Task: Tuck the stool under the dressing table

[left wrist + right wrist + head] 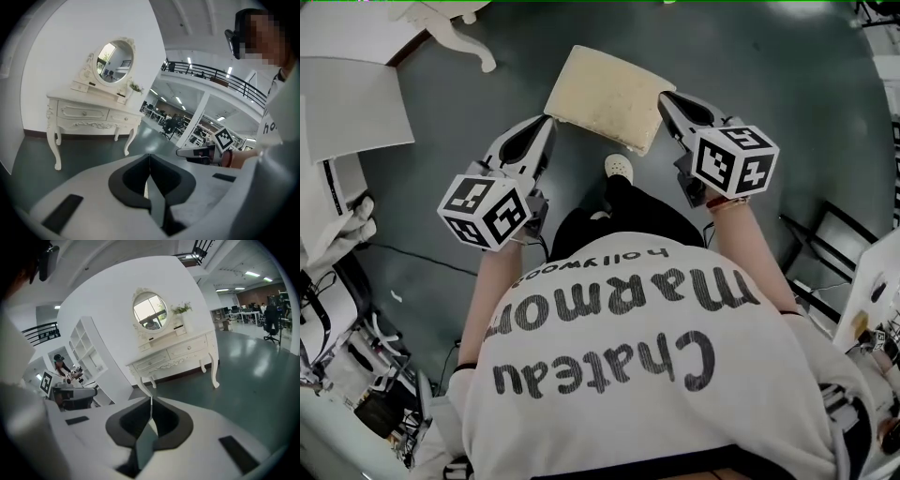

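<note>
The stool's cream cushion [605, 98] stands on the dark floor just ahead of me. My left gripper [546, 124] points at its near left corner, and my right gripper [664, 99] at its right edge; whether either touches it I cannot tell. Both are shut with nothing between the jaws. A white carved leg of the dressing table [461, 30] shows at the top left. In the left gripper view my left gripper [149, 157] faces the dressing table [89, 112] and its oval mirror [115, 61]. My right gripper [151, 399] also looks toward the dressing table [173, 352].
My white shoe [619, 169] is just behind the stool. A white panel [352, 103] lies at the left, with cables and gear [337, 309] below it. A black metal frame [825, 234] stands at the right. A white shelf unit [89, 352] is left of the dressing table.
</note>
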Demonstrator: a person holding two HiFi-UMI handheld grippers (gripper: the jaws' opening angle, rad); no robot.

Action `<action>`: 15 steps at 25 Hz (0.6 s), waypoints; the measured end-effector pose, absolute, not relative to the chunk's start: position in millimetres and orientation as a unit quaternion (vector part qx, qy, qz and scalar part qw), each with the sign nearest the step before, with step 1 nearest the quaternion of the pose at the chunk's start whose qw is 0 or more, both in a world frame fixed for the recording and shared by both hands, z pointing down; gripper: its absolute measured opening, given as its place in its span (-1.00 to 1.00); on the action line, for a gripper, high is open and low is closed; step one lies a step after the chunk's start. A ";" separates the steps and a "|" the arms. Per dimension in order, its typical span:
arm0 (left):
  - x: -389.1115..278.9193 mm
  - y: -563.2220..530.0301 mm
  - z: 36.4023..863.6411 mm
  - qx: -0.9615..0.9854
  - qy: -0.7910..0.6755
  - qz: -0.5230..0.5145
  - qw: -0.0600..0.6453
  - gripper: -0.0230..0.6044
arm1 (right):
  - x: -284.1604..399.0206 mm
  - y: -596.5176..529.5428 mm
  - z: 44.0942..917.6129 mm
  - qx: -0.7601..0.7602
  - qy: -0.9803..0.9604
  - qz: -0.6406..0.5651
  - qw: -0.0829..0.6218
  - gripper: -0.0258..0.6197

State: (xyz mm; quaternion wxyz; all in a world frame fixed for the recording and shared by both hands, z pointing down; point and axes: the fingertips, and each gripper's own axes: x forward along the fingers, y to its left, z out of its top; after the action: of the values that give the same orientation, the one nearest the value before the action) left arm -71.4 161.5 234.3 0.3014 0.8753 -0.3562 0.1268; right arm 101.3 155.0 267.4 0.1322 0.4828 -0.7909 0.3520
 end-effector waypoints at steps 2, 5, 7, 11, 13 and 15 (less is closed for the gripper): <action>-61.8 138.0 242.0 0.871 -0.361 0.129 0.307 -0.85 | 110.0 129.8 279.1 0.475 -0.791 0.361 0.138 -0.83; -49.1 108.9 255.6 0.868 -0.366 0.124 0.311 -0.85 | 119.7 97.2 297.7 0.466 -0.791 0.374 0.134 -0.83; -44.6 101.1 271.8 0.864 -0.364 0.129 0.324 -0.85 | 122.2 87.6 312.8 0.464 -0.786 0.388 0.126 -0.83; -46.7 94.0 312.1 0.846 -0.362 0.144 0.363 -0.85 | 119.9 93.1 355.6 0.466 -0.756 0.448 0.105 -0.83; -49.7 95.8 340.2 0.836 -0.361 0.167 0.377 -0.85 | 119.2 106.0 385.8 0.469 -0.729 0.490 0.098 -0.83; -53.6 100.1 376.2 0.826 -0.358 0.204 0.385 -0.85 | 118.4 120.9 420.3 0.473 -0.700 0.527 0.092 -0.83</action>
State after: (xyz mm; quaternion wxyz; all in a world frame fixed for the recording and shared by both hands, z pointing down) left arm -53.6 100.1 376.2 0.3851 0.8260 -0.3576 0.2040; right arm 118.4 120.9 420.3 0.0915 0.4733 -0.7000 0.5269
